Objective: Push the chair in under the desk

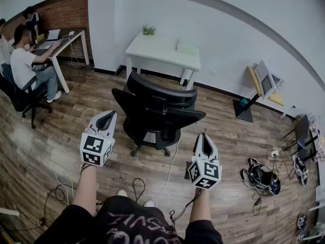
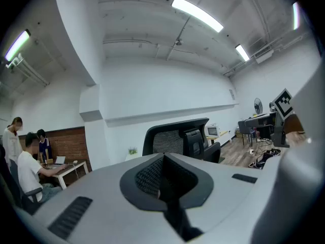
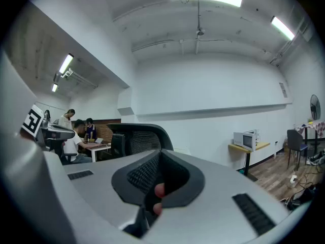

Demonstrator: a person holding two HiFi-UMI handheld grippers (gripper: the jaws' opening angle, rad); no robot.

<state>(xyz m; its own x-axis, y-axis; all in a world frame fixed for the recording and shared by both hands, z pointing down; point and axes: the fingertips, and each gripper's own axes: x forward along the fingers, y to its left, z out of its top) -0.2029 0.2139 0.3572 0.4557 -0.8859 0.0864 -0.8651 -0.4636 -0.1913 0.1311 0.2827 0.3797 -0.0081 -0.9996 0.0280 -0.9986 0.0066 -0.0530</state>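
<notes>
Both grippers shut and empty, short of the pulled-out chair (image 1: 158, 111).
Seat and wheel base mostly hidden behind the chair's own black back in the head view; gripper views show only its mesh back (image 2: 175, 139) (image 3: 136, 136) above the grey jaws; a pinkish spot (image 3: 158, 189) in the right gripper (image 3: 160, 155) recess can't be identified; left gripper (image 2: 162, 156) jaws pressed together, nothing between, right the same; chair stands before the white desk (image 1: 162, 50), back to the person, seat not under the top; left gripper (image 1: 105, 120) and right gripper (image 1: 203, 140) flank it, apart from it; wood floor (image 1: 61, 131) open on the left; white cable (image 1: 171, 164) trails from the base; bags (image 1: 261, 177) well apart at right; only the right gripper view shows a microwave (image 3: 246, 139).
</notes>
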